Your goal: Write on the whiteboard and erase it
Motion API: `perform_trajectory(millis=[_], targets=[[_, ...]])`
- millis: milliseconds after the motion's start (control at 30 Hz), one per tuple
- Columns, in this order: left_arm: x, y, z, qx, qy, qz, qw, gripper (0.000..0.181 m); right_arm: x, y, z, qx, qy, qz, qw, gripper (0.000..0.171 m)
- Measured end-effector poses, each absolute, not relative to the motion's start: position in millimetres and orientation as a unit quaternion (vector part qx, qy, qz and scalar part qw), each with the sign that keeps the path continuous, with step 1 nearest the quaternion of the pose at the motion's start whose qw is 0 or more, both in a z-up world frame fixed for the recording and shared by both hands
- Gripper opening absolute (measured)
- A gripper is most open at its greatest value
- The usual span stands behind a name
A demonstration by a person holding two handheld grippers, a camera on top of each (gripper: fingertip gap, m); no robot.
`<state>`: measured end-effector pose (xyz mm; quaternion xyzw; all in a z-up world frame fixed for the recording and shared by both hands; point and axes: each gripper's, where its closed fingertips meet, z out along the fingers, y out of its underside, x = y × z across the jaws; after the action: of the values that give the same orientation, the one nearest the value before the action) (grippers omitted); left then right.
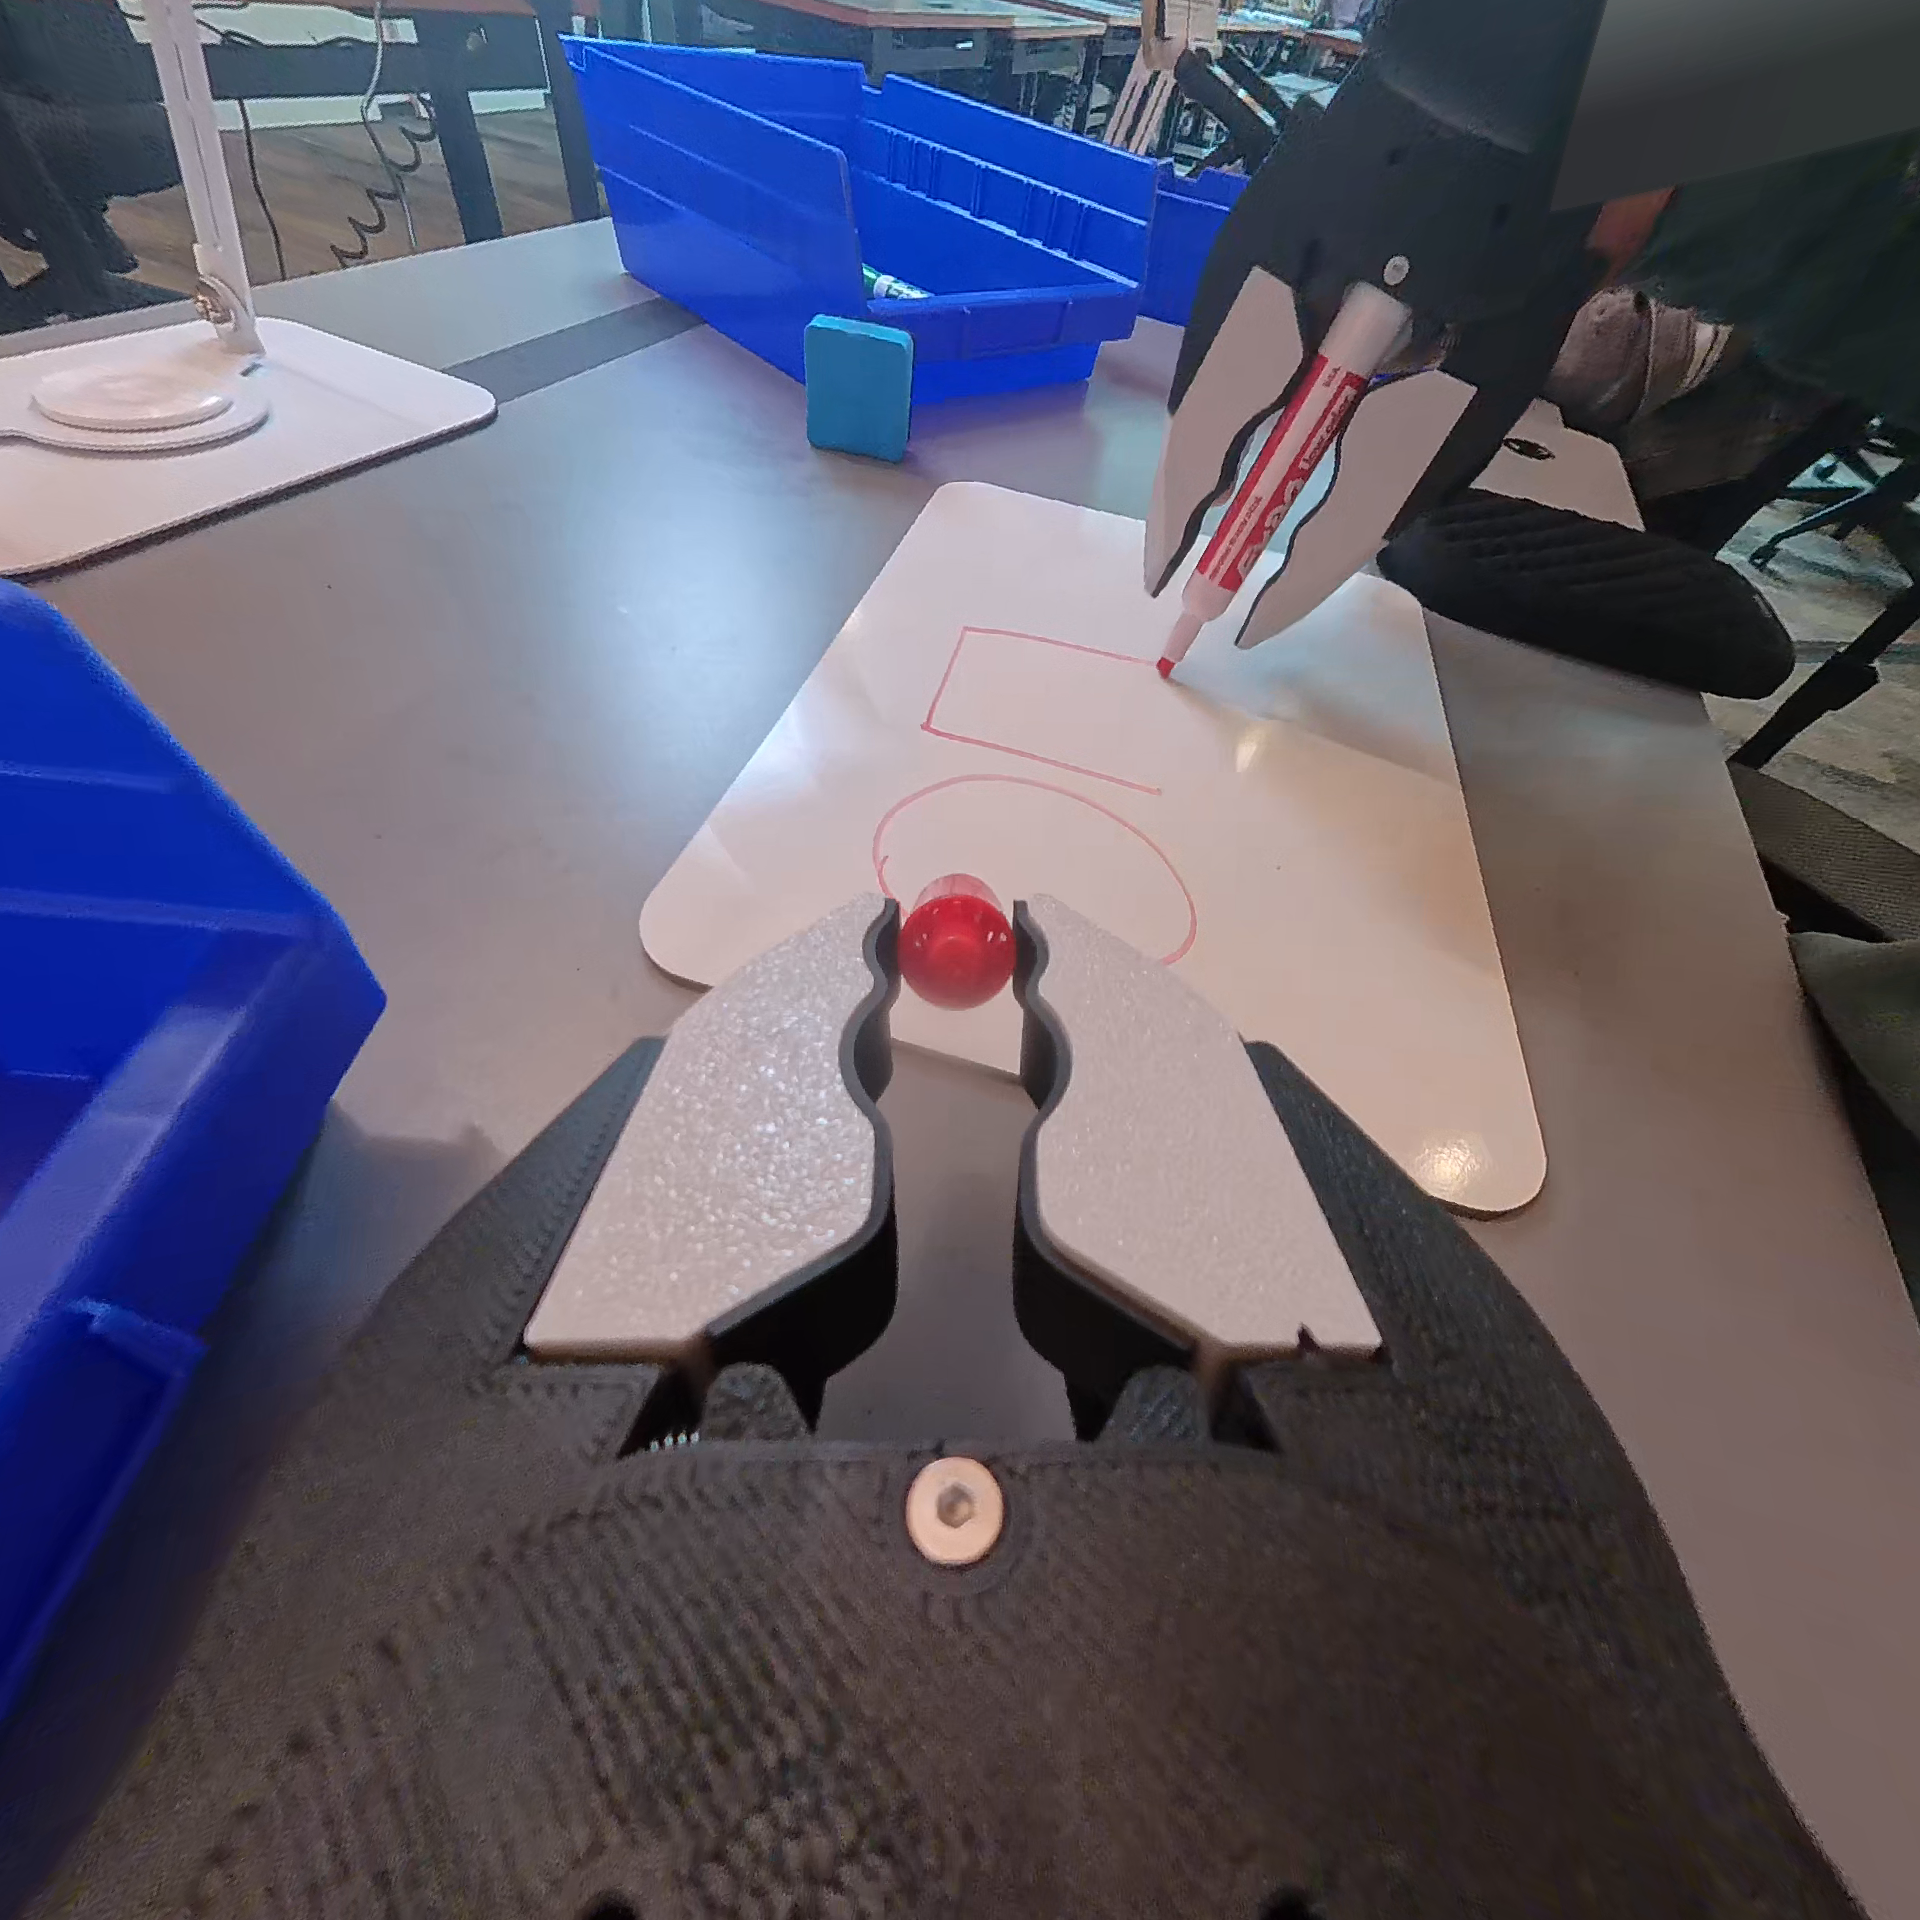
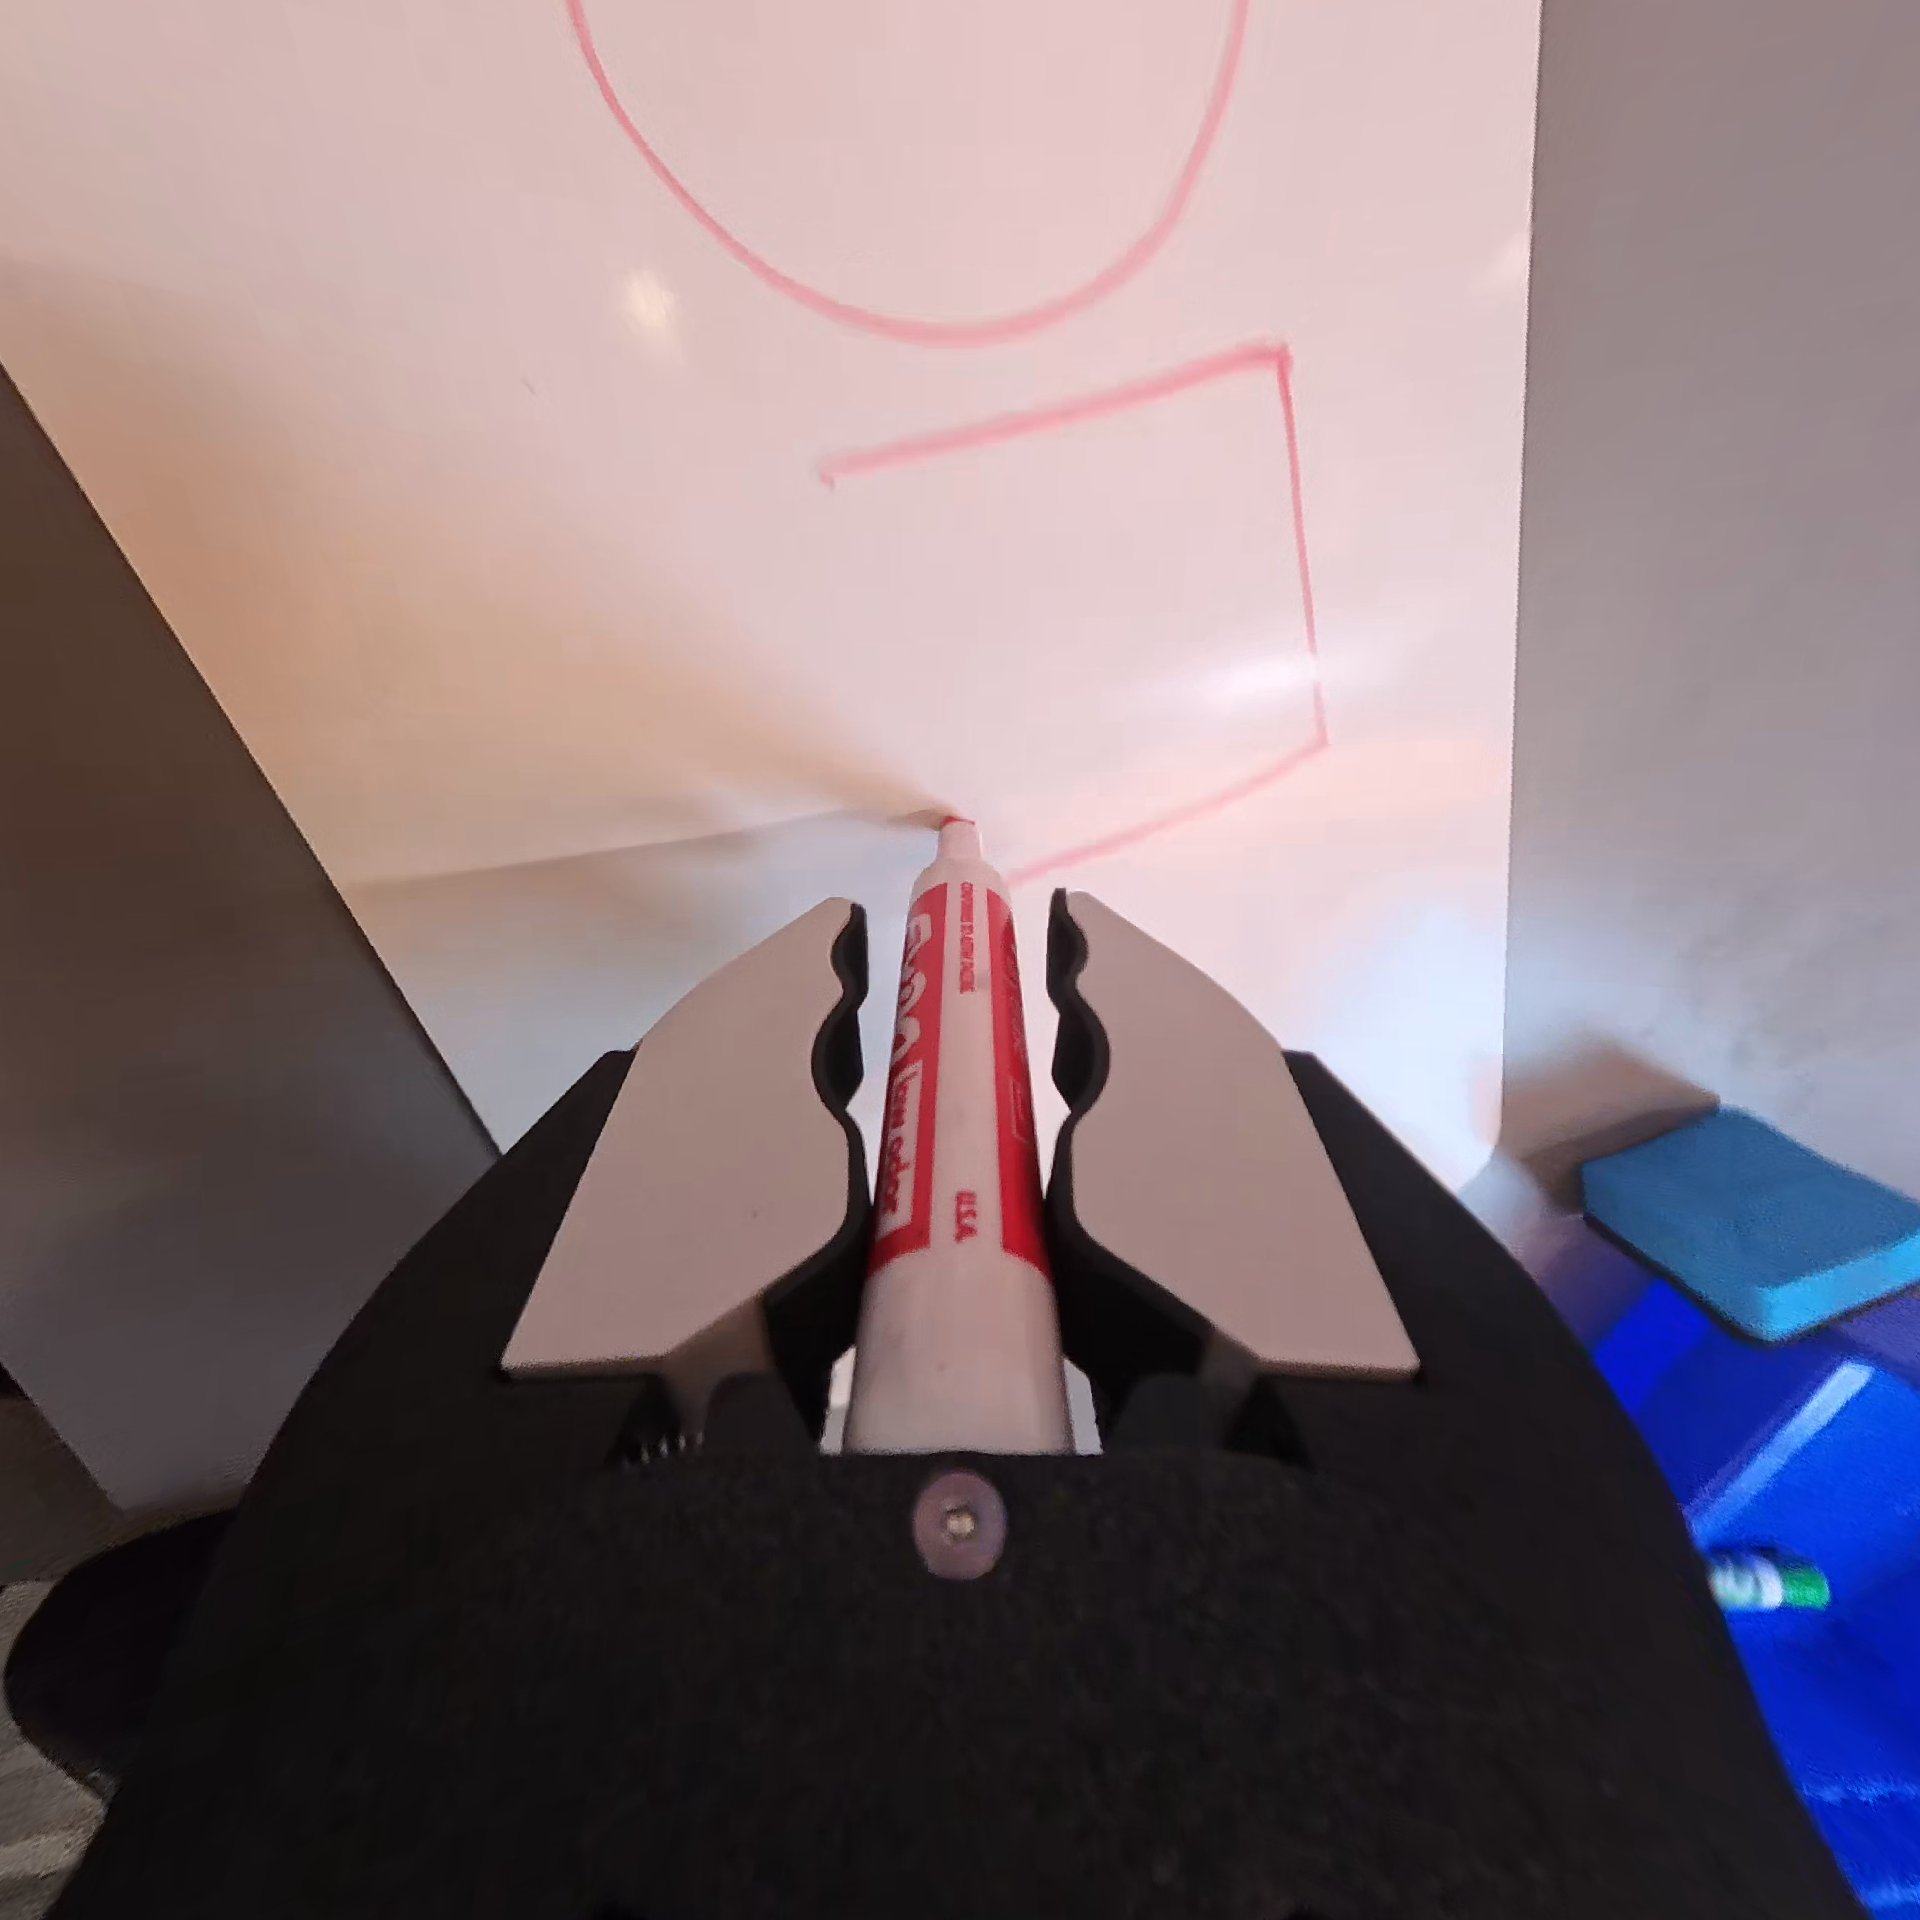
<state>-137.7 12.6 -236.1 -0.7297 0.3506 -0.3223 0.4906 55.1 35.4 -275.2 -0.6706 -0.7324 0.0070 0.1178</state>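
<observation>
A white whiteboard (image 1: 1299, 935) lies flat on the grey table, and shows in the right wrist view (image 2: 520, 520). It bears a red circle (image 1: 1039, 800) and a three-sided red rectangle (image 1: 956, 686). My right gripper (image 2: 956, 914) is shut on a red marker (image 2: 951, 1091) whose tip touches the board at the open end of the rectangle. That gripper (image 1: 1205, 613) and marker (image 1: 1273, 468) also show in the left wrist view. My left gripper (image 1: 954, 914) is shut on the red marker cap (image 1: 954, 951) at the board's near edge. A blue eraser (image 1: 858, 384) stands past the board's far end.
A blue bin (image 1: 883, 218) with a green marker (image 1: 894, 286) sits behind the eraser. Another blue bin (image 1: 125, 1039) is close at the left. A white lamp base (image 1: 156, 405) stands far left. The eraser (image 2: 1756, 1216) and bin (image 2: 1818, 1558) are at the right gripper's right. The tips of one gripper are about 20 cm away from the tips of the other. The blue eraser (image 1: 858, 384) is closer to my right gripper, around 20 cm from its tips; the left tips are 35 cm off. Look for it in the right wrist view (image 2: 1754, 1200) too.
</observation>
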Motion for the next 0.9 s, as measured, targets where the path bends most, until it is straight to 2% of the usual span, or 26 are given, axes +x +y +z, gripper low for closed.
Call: perform_trajectory(millis=[233,400,633,900], targets=[[-138,12,-235,-0.729,0.349,-0.324,0.492,0.02,-4,15,-276,-0.619,-0.772,0.05,0.135,0.034],[-138,12,-235,-0.728,0.349,-0.325,0.491,0.02,-12,14,-271,-0.619,-0.766,0.087,0.152,0.034],[-139,14,-236,-0.731,0.344,-0.328,0.488,0.02,37,58,-249,-0.685,-0.693,0.082,0.209,0.034],[-138,15,-236,-0.731,0.346,-0.325,0.49,0.02,82,80,-255,-0.725,-0.648,0.06,0.227,0.034]])
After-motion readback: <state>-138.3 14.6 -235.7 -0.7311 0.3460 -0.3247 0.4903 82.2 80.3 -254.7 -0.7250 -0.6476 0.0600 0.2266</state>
